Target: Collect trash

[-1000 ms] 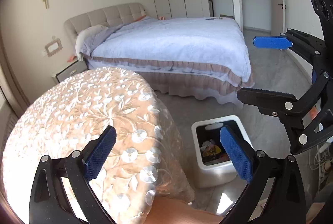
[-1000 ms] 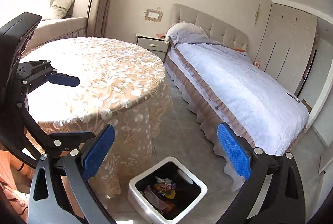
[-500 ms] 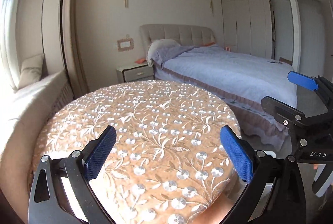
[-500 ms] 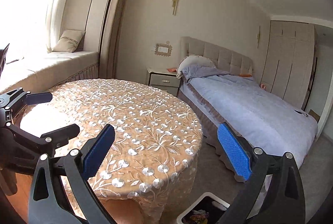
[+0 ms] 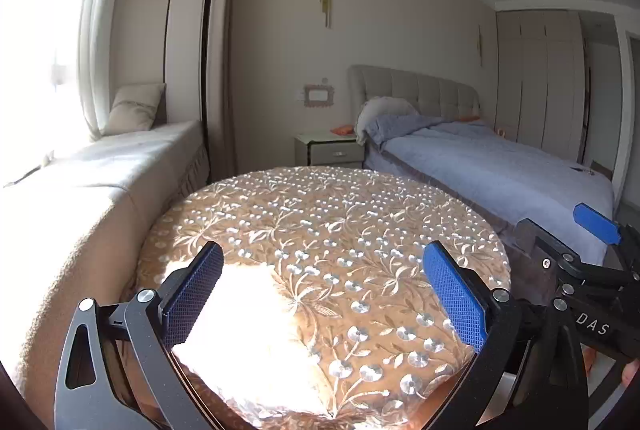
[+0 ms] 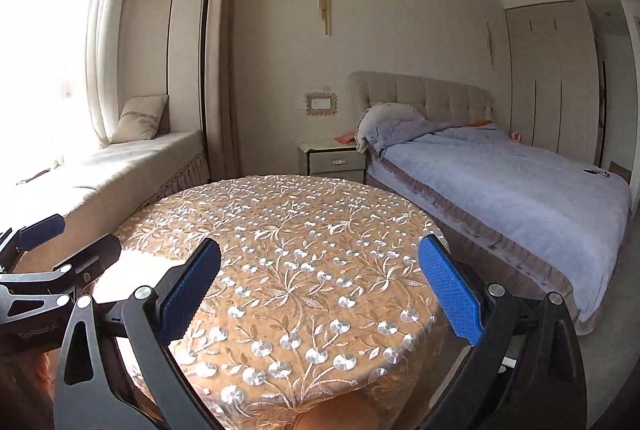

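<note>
**Both tools empty above a bare table, no trash in sight**

The bed fills the room to the right of both tools, its quilt hanging close to the table's far right rim. A window seat runs along the left, leaving only a narrow gap beside the table. The round table, draped in an embroidered cloth, lies directly ahead and beneath; its near edge drops away just under the fingers, and the cloth would likely snag or drag if caught. The left tool and right tool are each spread wide, grasping nothing. No trash shows in either view; what it would weigh or where to grip it cannot be judged. A nightstand stands beyond the table.
</note>
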Tool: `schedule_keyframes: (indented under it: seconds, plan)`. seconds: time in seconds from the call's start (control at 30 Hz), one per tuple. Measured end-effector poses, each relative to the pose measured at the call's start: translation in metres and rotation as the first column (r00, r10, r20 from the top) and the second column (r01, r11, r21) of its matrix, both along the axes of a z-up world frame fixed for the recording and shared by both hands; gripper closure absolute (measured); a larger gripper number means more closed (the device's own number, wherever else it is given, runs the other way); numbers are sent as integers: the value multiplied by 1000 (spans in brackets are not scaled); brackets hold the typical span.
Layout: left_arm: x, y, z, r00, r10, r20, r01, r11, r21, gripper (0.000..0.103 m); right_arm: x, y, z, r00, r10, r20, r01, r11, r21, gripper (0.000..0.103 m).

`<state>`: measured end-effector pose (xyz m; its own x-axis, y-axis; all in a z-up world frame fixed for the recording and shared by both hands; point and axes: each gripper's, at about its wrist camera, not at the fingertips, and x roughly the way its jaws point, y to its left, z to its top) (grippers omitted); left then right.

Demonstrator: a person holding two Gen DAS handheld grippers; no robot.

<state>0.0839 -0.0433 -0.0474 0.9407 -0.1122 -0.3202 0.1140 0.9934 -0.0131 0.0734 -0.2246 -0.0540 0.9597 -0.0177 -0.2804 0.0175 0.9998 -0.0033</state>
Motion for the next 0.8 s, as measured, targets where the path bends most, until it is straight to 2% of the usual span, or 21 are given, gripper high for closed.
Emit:
schedule_keyframes:
  seconds: [0.23, 0.5, 0.57, 0.67, 0.8]
  plan:
    - [-22, 24, -2, 999, 39, 29, -39, 999, 2, 5, -24, 38, 0, 999, -6, 42, 8, 998, -60, 5]
    - [-38, 38, 8, 996, 48, 74, -48, 999, -1, 5, -37, 54, 1, 997, -28, 76, 35, 996, -85, 5]
    - [-38, 37, 9, 997, 32, 64, -32, 999, -5, 5, -37, 55, 3, 996, -43, 82, 51, 994, -96, 5]
    - [-39, 33, 8, 998, -39, 52, 42, 998, -40, 5, -38, 52, 5, 995, -62, 79, 69, 993, -94, 5]
    - [-42, 25, 8, 997, -45, 55, 46, 999, -20, 5, -37, 43, 5, 995, -74, 65, 78, 995, -63, 5]
